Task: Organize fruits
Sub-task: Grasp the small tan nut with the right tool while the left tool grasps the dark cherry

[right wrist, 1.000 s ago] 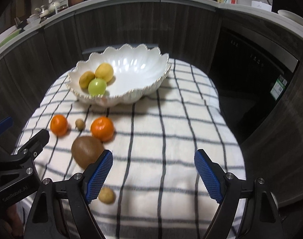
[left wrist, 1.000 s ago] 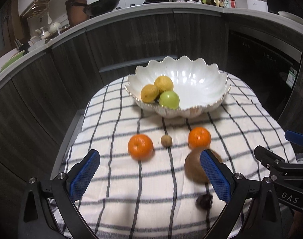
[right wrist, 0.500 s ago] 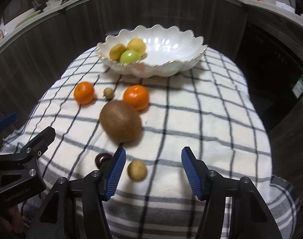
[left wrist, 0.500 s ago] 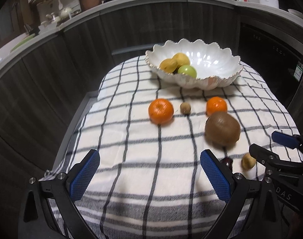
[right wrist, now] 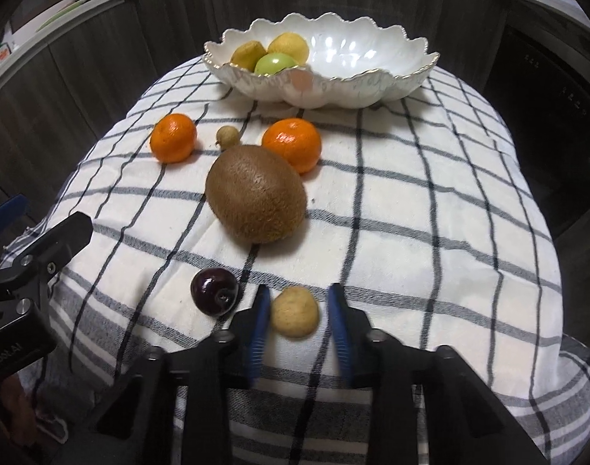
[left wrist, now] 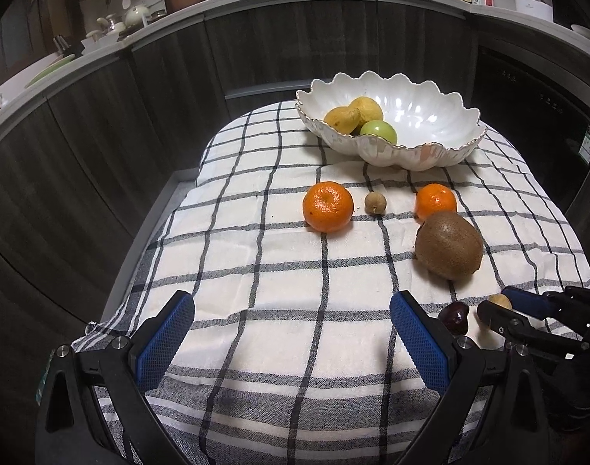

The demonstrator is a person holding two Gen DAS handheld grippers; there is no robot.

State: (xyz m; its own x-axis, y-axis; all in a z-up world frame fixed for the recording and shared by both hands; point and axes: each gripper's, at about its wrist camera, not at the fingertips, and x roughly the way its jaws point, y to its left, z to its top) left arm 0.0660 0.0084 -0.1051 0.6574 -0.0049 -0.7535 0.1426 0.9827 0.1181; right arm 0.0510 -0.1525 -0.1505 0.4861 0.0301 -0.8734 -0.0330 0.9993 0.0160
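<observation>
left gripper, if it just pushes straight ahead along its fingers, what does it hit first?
Probably nothing soon. The left gripper is open over bare checked cloth. The nearest thing roughly in line is the left orange, with the white bowl beyond. The kiwi sits off to the right. Depth is uncertain.

A brown kiwi [right wrist: 256,193] lies mid-cloth, two oranges [right wrist: 173,138] [right wrist: 293,144] and a small tan fruit [right wrist: 227,136] beyond it. Nearer lie a dark cherry [right wrist: 214,291] and a pale tan fruit [right wrist: 295,311]. The far scalloped white bowl [right wrist: 372,85] holds two yellow fruits [right wrist: 289,47] and a green one [right wrist: 275,64].
</observation>
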